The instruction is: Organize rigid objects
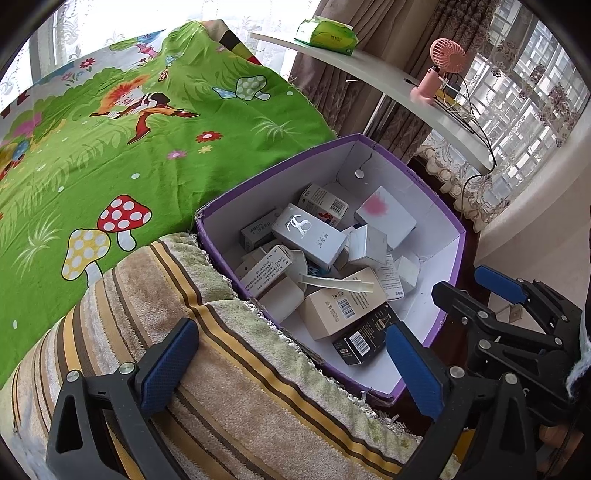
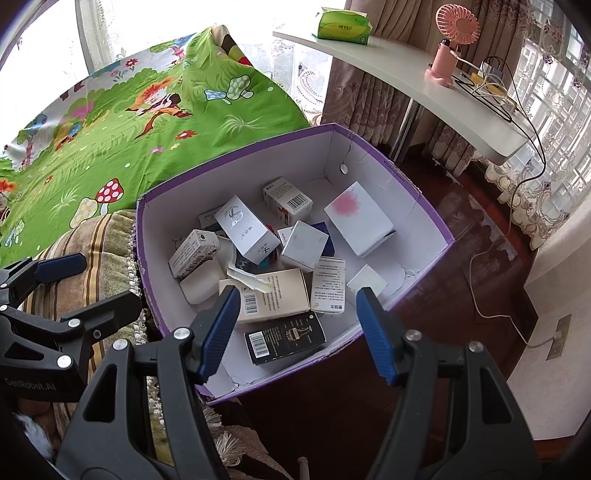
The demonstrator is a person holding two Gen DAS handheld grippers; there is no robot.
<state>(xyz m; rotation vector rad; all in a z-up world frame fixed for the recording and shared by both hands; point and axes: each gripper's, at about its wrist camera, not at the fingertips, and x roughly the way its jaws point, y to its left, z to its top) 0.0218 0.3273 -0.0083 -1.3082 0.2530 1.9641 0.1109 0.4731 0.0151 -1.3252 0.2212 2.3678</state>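
While both grippers hang over the scene w/ nothing held, the biggest thing in view is the bed cover, bright green w/ cartoon mushrooms, filling the upper left of both views. Next to it, at the bed's near edge, lies a striped blanket in tan, brown & yellow, fringe touching the box wall. A curved white shelf runs along the curtains at upper right; it carries a green tissue pack at its far end, a pink fan nearer the middle & a tangle of cables at the window end.

The purple box stands on the dark floor, pressed against the blanket, white inside, lid off. It holds a loose pile of small cartons: a white carton w/ a pink blot by the far right wall, a silver carton tilted atop the pile near the middle, a beige carton lying flat toward the near side & a black carton in the near corner, barcode up.

Left gripper hovers over the blanket edge, jaws wide, empty. Right gripper hovers over the box's near corner, jaws about half apart, empty, the black carton seen below the gap.
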